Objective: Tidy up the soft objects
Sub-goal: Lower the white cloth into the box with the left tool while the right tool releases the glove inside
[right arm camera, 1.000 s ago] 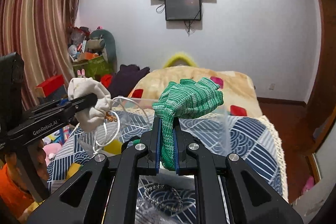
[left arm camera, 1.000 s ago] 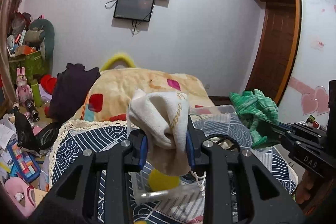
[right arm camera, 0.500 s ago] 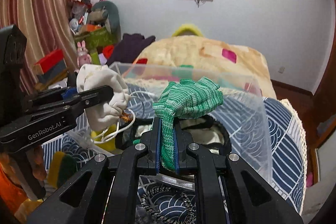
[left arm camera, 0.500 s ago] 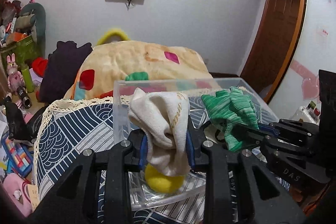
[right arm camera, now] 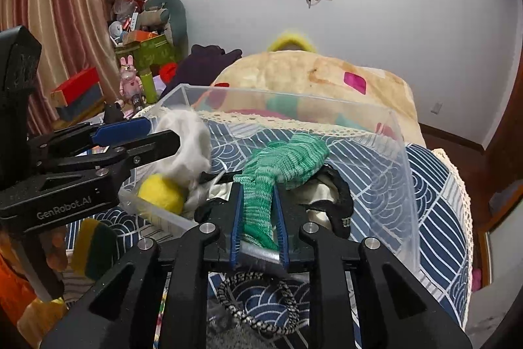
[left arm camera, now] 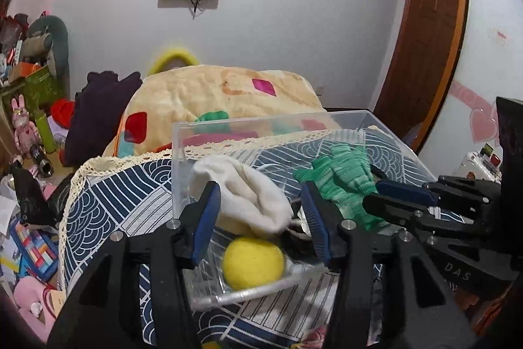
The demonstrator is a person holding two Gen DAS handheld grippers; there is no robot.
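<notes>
Cream soft cloth (left arm camera: 248,195) slumping inside clear plastic box (left arm camera: 271,120), 12 o'clock of left gripper (left arm camera: 261,218), jaws just parted, not pressing | green knitted glove (right arm camera: 278,165) limp, light; right gripper (right arm camera: 258,218) just loosened, pads slack alongside cuff | re-pinch bunched folds.

Green glove (right arm camera: 284,162); white cloth (left arm camera: 248,195); yellow ball (left arm camera: 253,262).

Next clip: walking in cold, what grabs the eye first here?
Two black grippers over a clear plastic box on the patterned bedspread. The left gripper, its jaws just opened, lets a white cloth sag above a yellow ball. The right gripper, also just opening, has a green knitted glove between its fingers.
</notes>
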